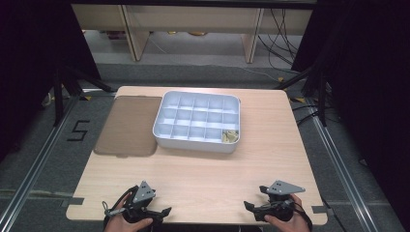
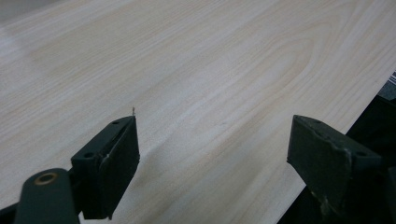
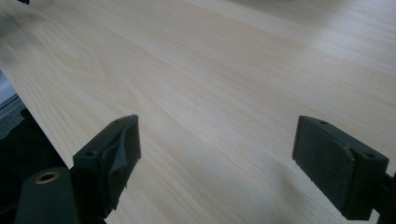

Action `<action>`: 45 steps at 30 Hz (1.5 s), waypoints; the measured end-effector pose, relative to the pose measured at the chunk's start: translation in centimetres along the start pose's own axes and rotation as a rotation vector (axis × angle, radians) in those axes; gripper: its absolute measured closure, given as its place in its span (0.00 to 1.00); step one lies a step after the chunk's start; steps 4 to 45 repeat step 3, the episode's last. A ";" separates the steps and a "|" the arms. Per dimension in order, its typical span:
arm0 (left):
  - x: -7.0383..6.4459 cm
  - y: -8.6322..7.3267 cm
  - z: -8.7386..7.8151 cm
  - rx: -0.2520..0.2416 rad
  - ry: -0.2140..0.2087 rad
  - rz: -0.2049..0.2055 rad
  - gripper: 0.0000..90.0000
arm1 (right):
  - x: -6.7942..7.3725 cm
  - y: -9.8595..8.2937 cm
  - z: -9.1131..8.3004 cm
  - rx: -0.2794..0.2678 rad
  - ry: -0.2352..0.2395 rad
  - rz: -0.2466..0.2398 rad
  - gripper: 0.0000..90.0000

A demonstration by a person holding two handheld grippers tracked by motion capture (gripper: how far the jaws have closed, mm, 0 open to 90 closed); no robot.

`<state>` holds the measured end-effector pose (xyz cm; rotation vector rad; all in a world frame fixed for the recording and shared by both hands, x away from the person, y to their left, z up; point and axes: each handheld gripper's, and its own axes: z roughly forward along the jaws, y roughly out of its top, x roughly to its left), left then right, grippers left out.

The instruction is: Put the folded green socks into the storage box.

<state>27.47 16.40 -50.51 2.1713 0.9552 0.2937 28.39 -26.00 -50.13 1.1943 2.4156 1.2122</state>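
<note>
A white compartment tray [image 1: 167,133] stands at the back middle of the wooden table [image 1: 203,169]. Small beige pieces [image 1: 230,136] lie in its front right compartment; the other compartments look empty. A person's hands hold both grippers low at the near edge. My left gripper [image 1: 162,206] [image 2: 215,135] points right along the edge, open, with bare wood between its jaws. Opposite it, my right gripper [image 1: 254,198] [image 3: 217,135] points left, also open and holding nothing.
A flat brown lid [image 1: 128,125] lies on the table just left of the tray. The near table edge cuts through the right of the left gripper view and the left of the right gripper view. Dark stands and cables surround the table.
</note>
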 end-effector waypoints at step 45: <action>0.0 0.0 0.0 -0.002 0.003 -0.003 0.18 | 0.2 -0.1 -0.1 0.003 -0.026 0.013 0.18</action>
